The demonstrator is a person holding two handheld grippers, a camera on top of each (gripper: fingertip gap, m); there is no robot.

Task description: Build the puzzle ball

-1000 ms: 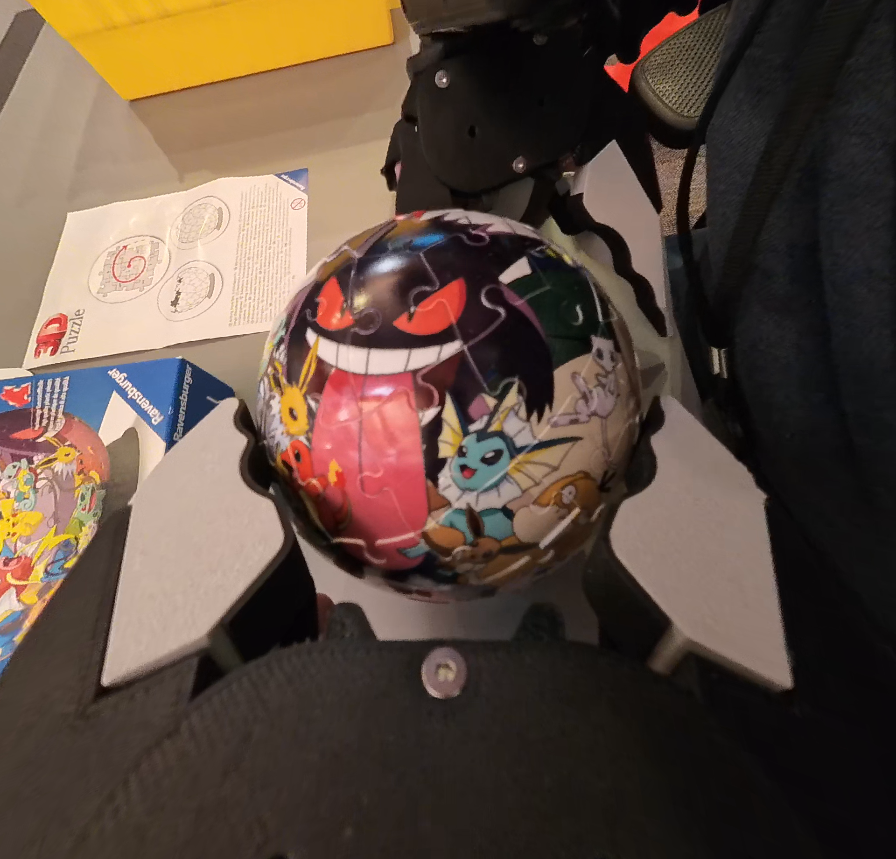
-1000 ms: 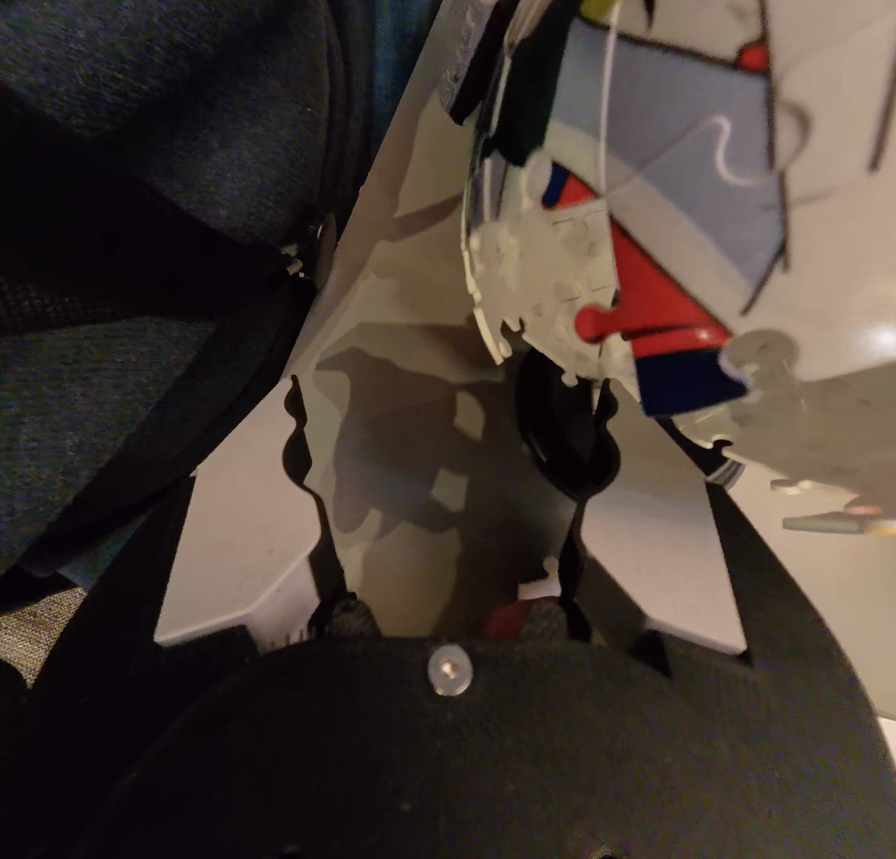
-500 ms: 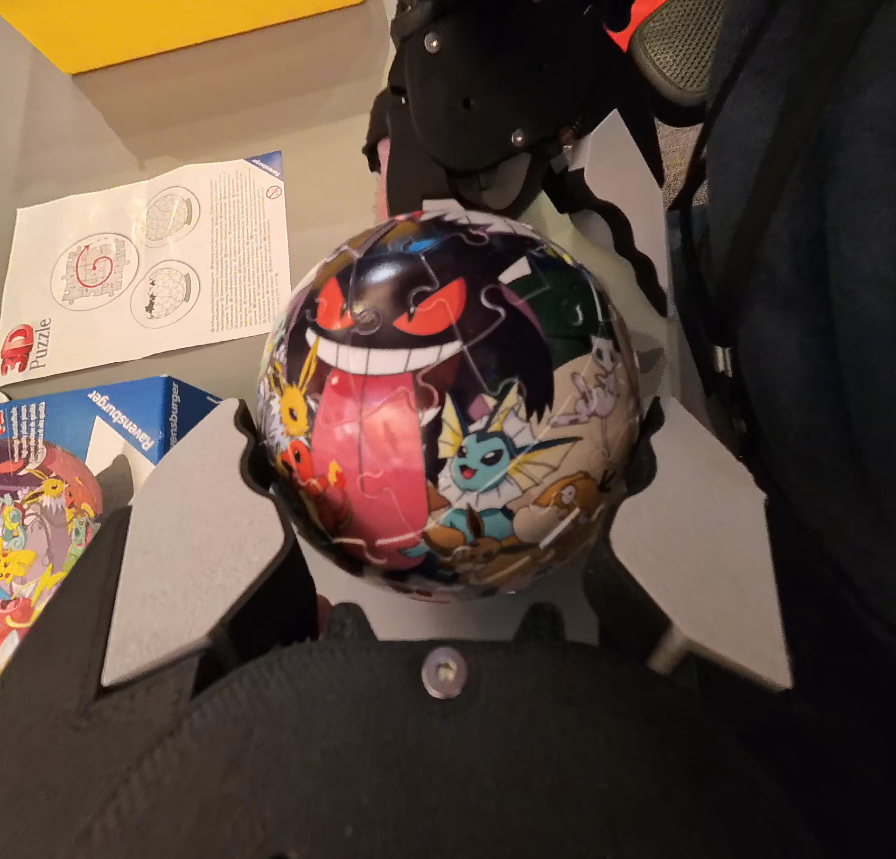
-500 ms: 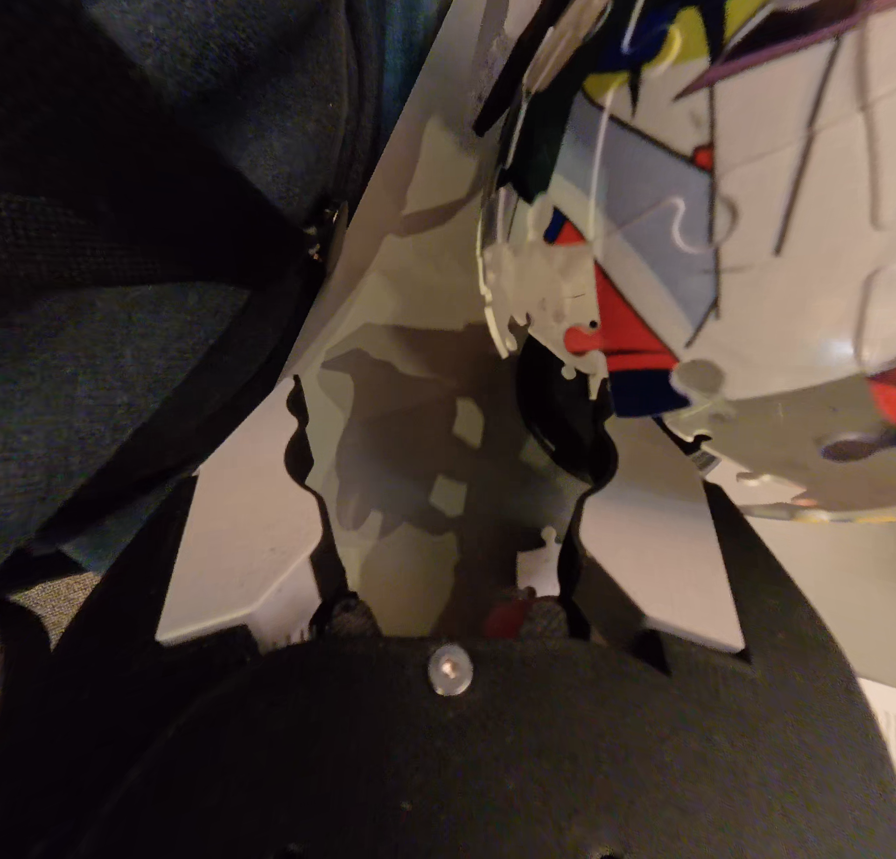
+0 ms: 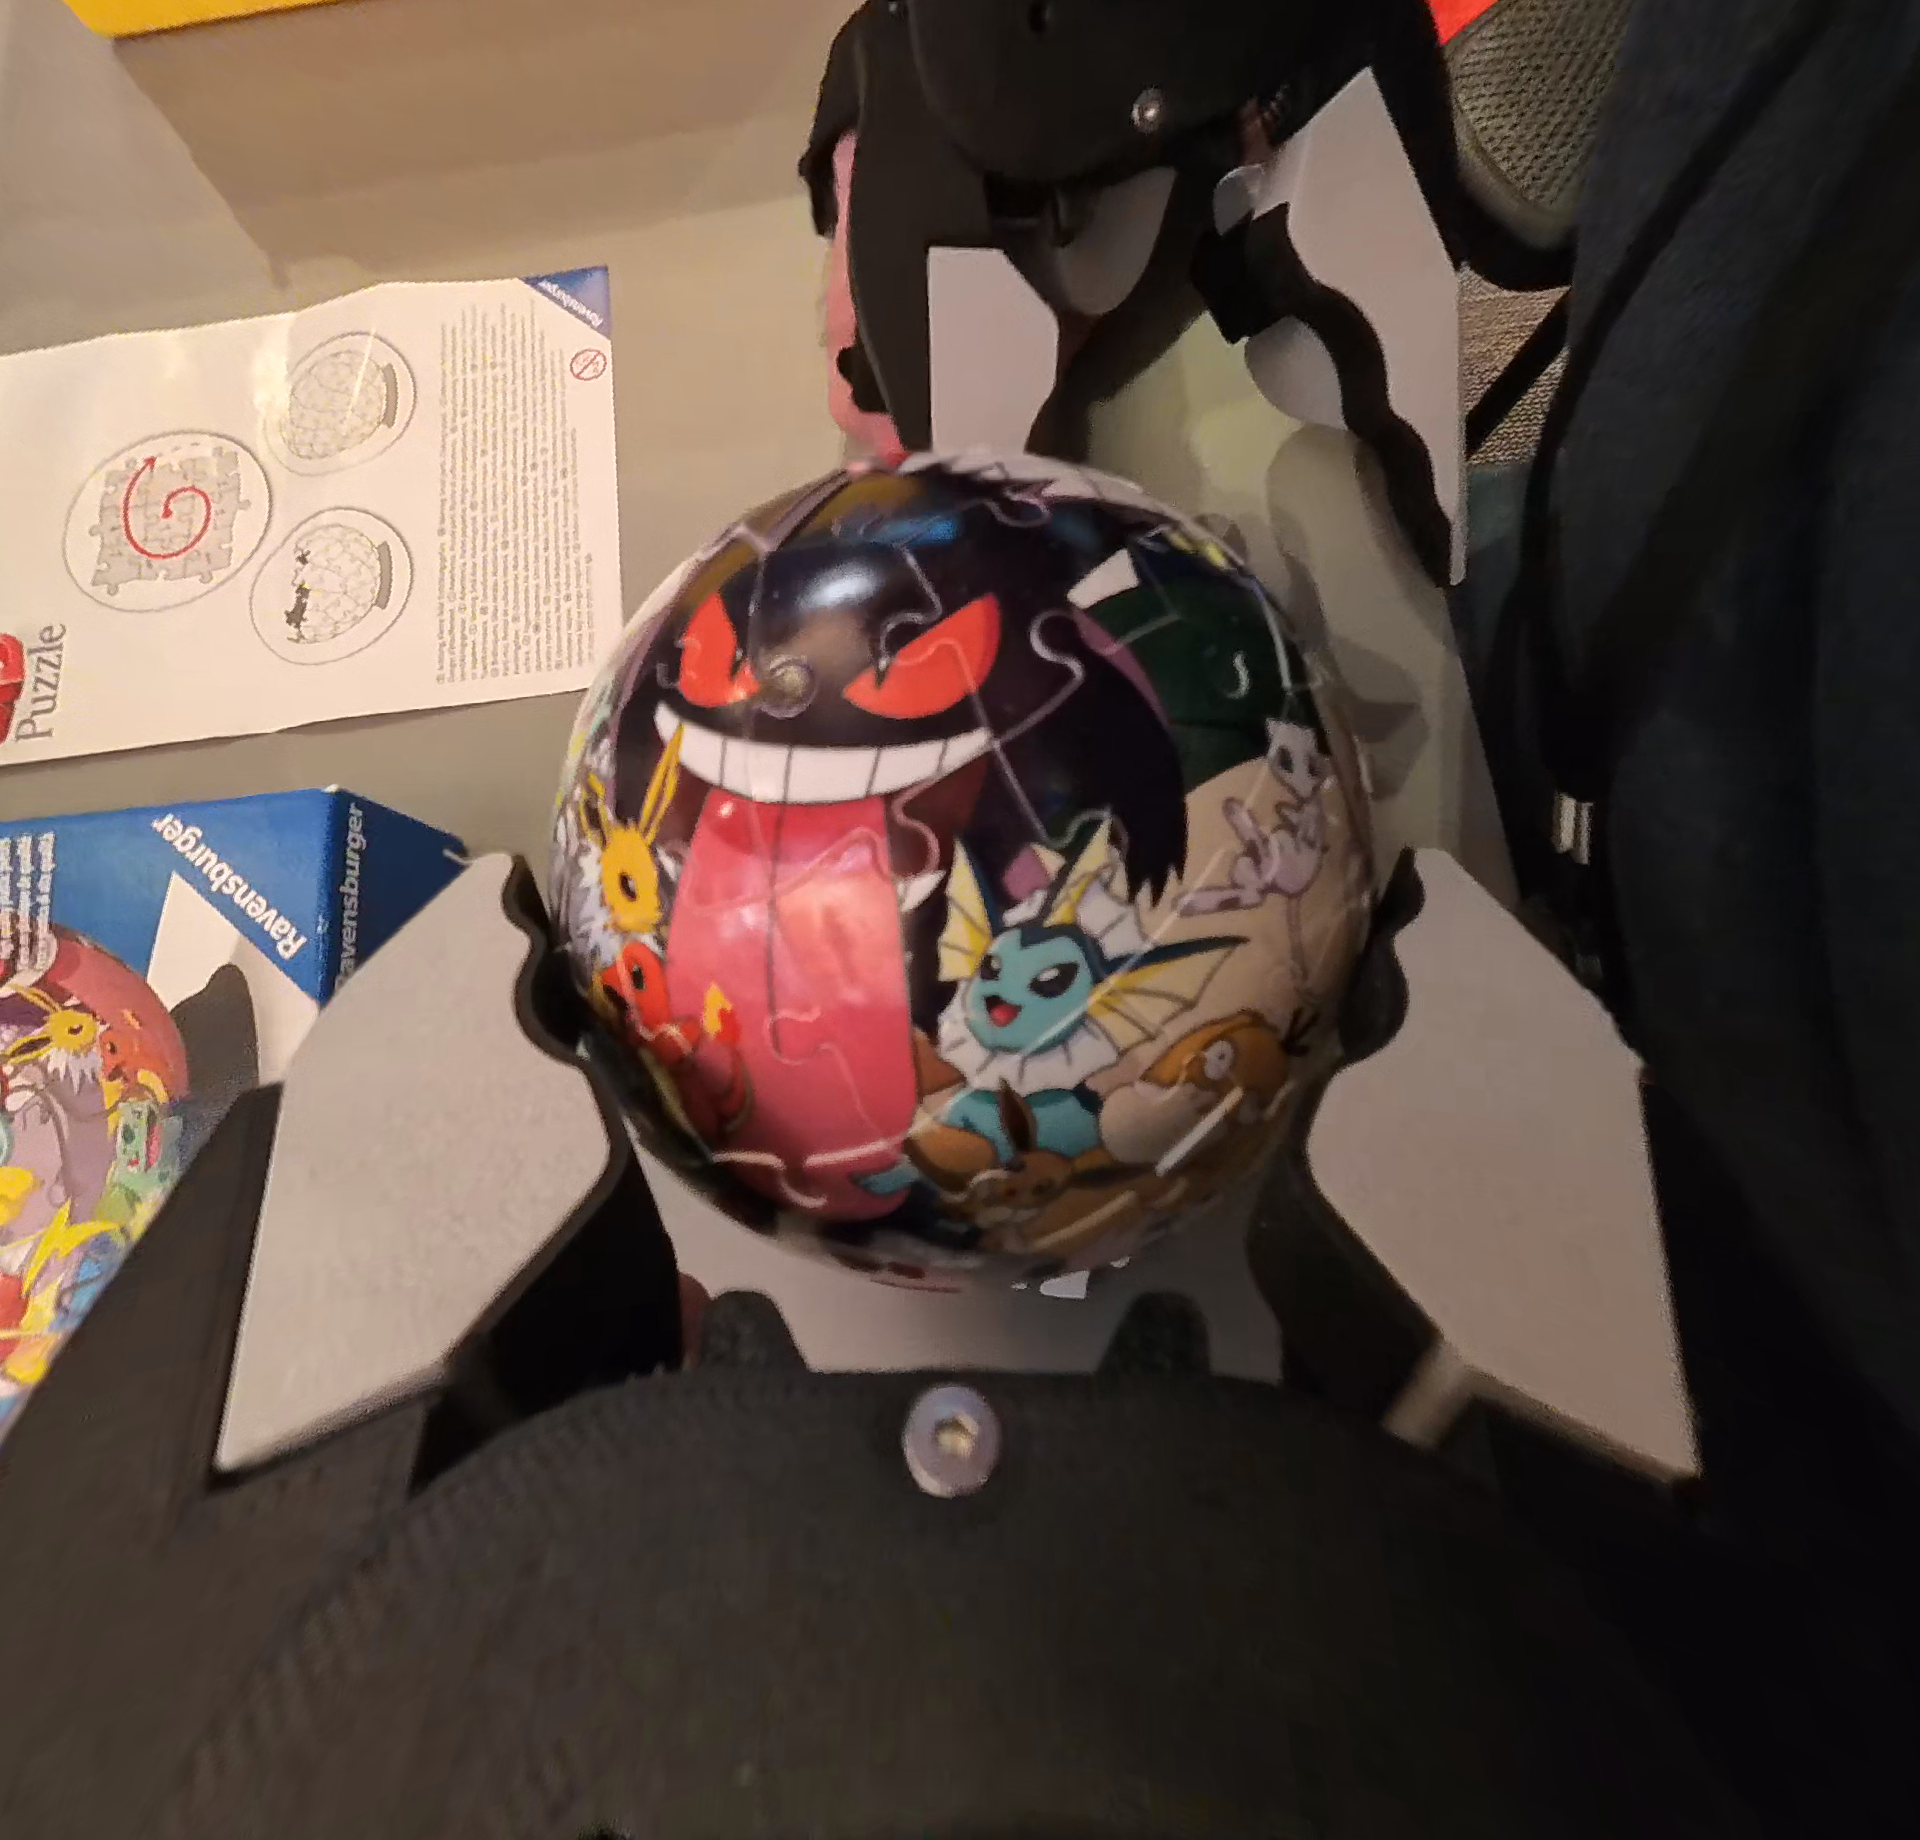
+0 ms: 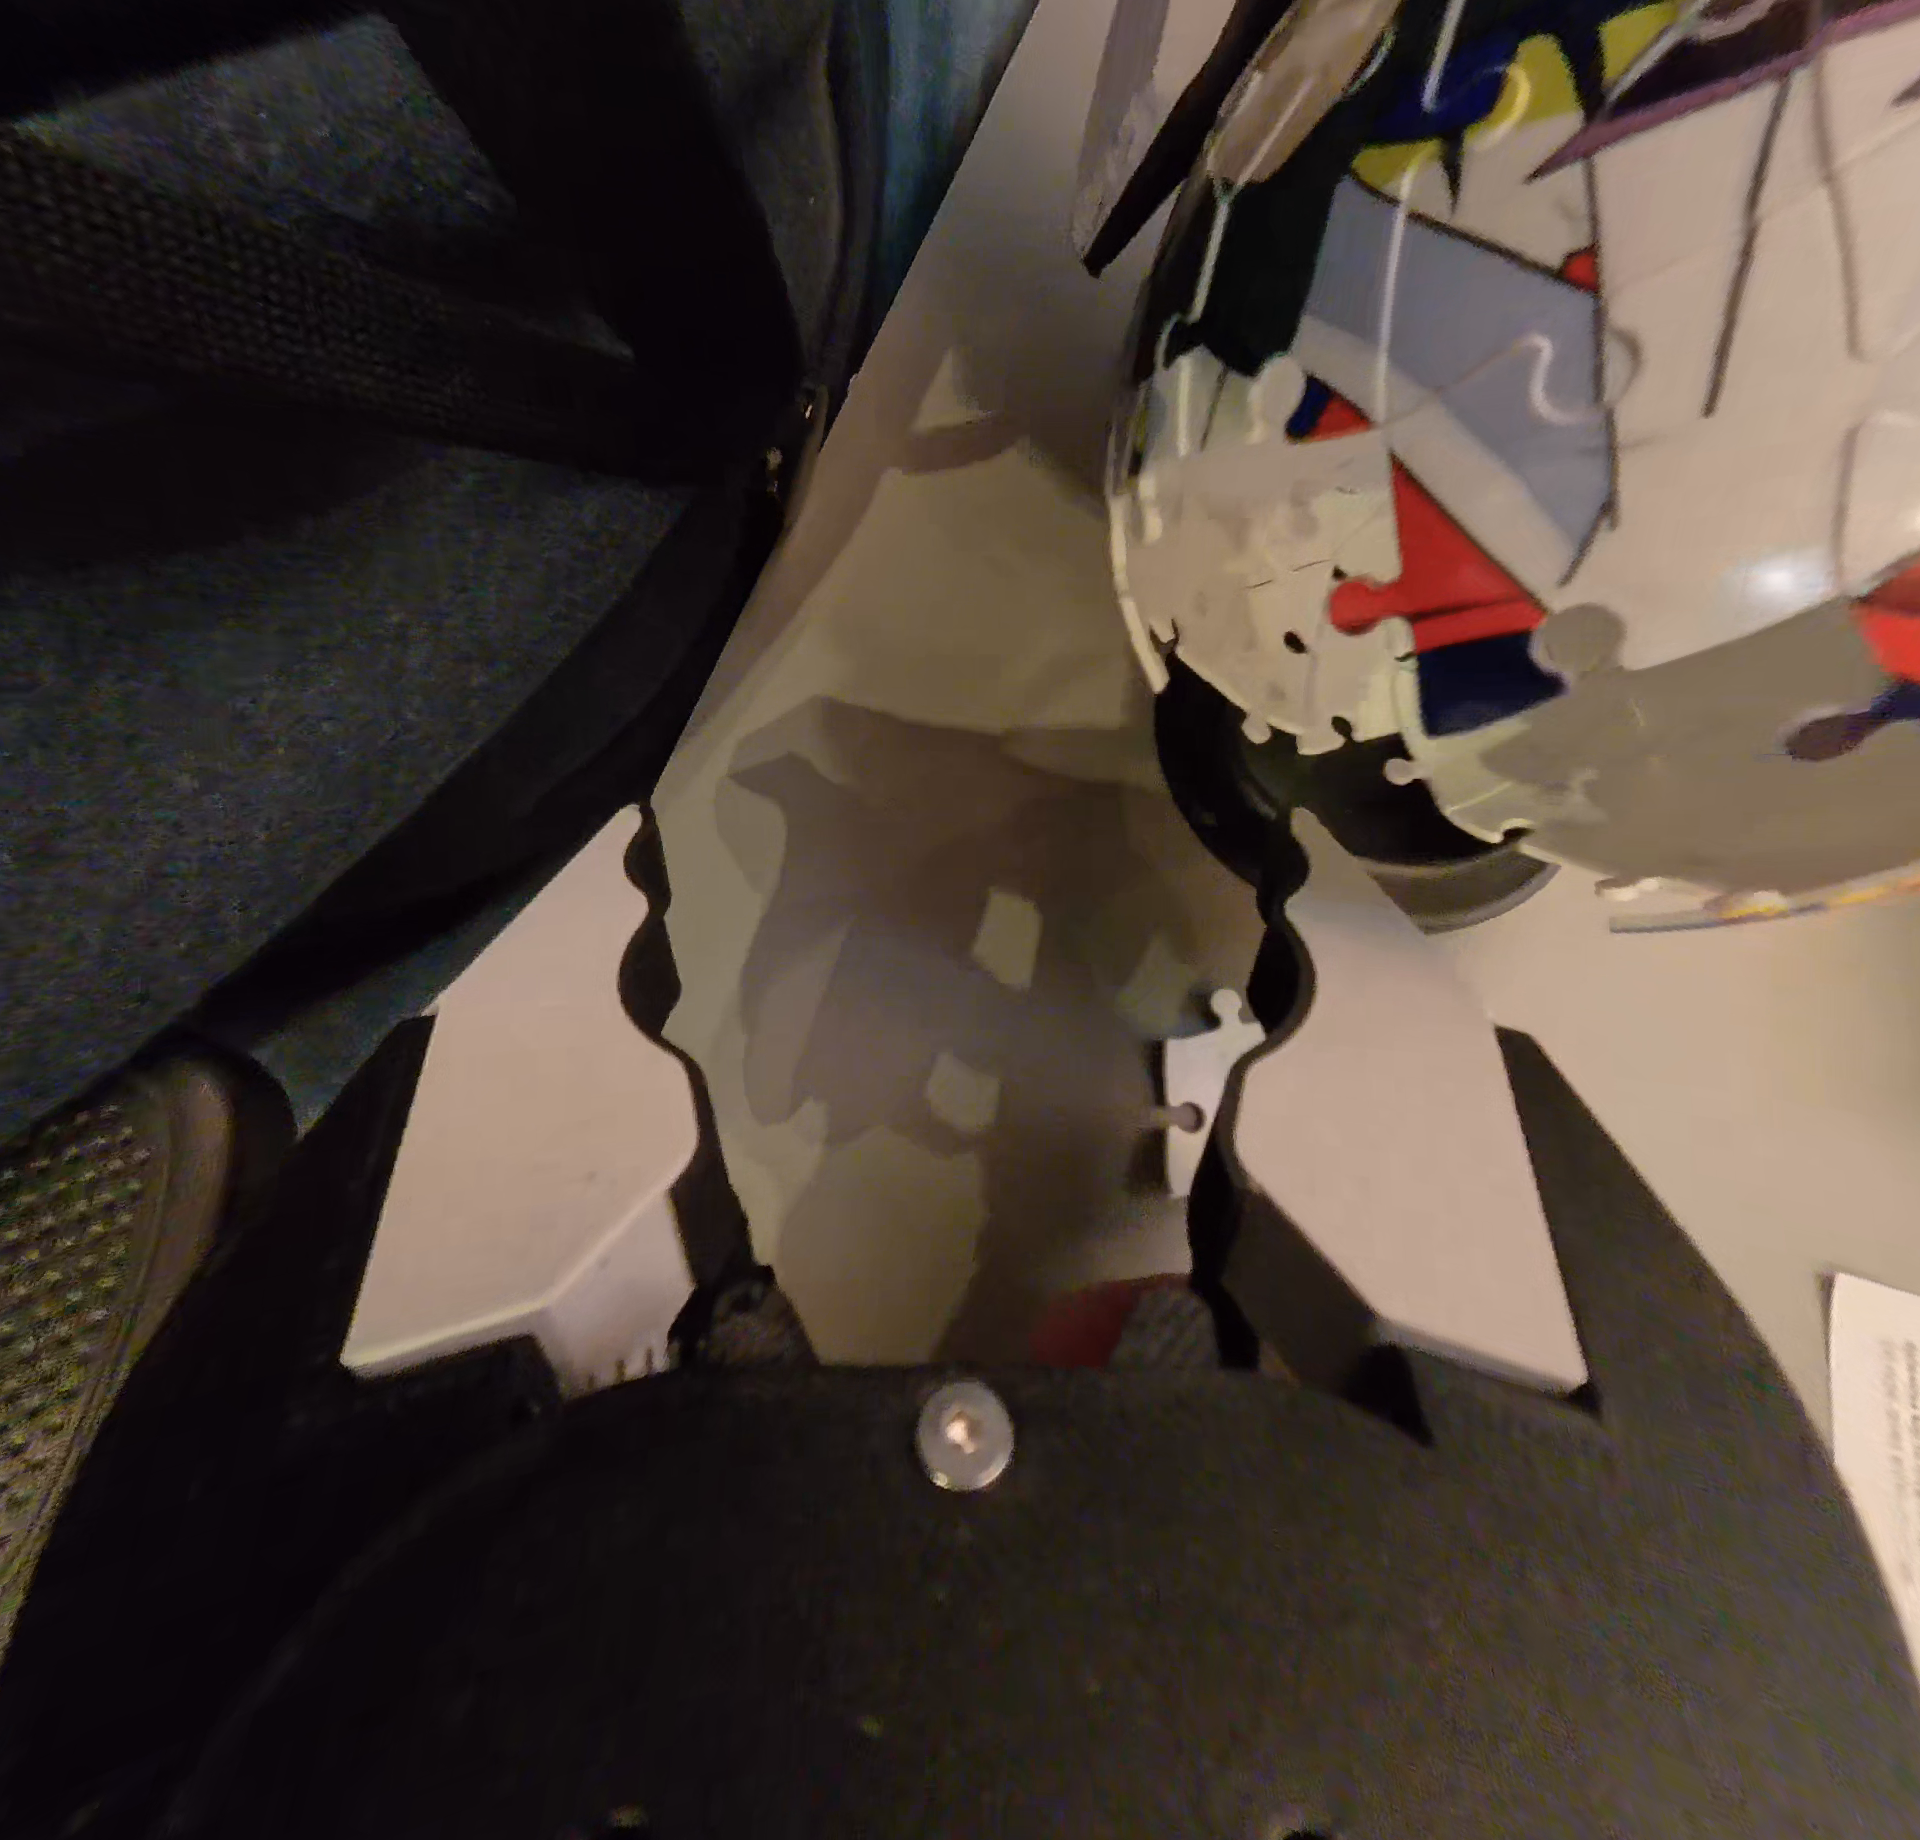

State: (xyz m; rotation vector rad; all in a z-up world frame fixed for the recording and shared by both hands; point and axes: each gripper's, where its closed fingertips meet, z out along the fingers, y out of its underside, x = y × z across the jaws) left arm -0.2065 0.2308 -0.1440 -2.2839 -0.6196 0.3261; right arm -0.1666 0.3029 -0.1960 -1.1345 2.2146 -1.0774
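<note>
Left wrist view: left gripper [image 5: 961, 943] clamps ball [image 5: 966, 855]; right gripper [image 6: 961, 897] beyond it, spread, empty.

Printed lettering on white leaflet [image 5: 312, 512], beside three round diagrams, one with a red spiral arrow. White lettering along edges of blue box [image 5: 260, 886]. Tiny print on paper corner [image 6: 1881, 1427], too blurred to read.

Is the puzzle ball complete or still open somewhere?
Still open: the puzzle ball shows a dark gap with jagged piece edges in the right wrist view.
</note>
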